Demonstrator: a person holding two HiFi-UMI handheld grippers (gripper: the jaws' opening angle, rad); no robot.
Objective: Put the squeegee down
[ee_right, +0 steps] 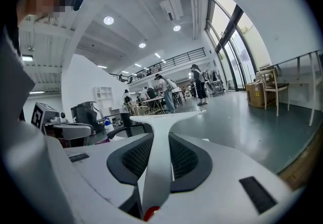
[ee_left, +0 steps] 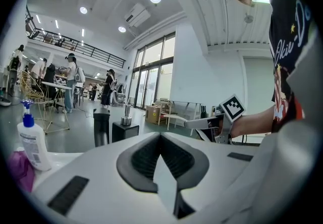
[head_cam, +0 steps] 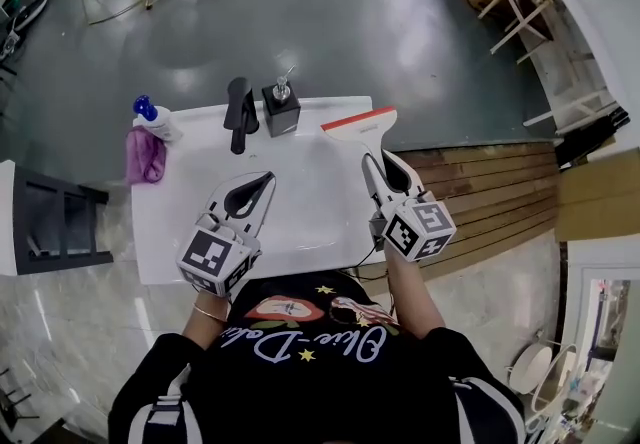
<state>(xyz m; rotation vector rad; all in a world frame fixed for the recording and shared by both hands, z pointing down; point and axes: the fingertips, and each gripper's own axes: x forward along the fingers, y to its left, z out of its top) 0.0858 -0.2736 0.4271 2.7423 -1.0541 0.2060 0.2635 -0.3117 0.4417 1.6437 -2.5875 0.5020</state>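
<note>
From the head view, our right gripper [head_cam: 378, 162] gripped the white handle of the squeegee [head_cam: 360, 124]. Its red-edged blade lay toward twelve o'clock of the jaws, over the far right part of the white table [head_cam: 300, 232]. Our left gripper [head_cam: 268, 176] hovered at nine o'clock from the right one, carrying nothing. A black faucet [head_cam: 239, 114] and a soap dispenser [head_cam: 281, 108] stood at twelve o'clock from it, and a purple cloth [head_cam: 145, 156] lay at ten.

In the left gripper view, the left gripper [ee_left: 160, 136] had its tips together with nothing between them.

In the right gripper view, the right gripper [ee_right: 160, 134] was clamped on the squeegee [ee_right: 162, 116], blade crosswise past the tips.
</note>
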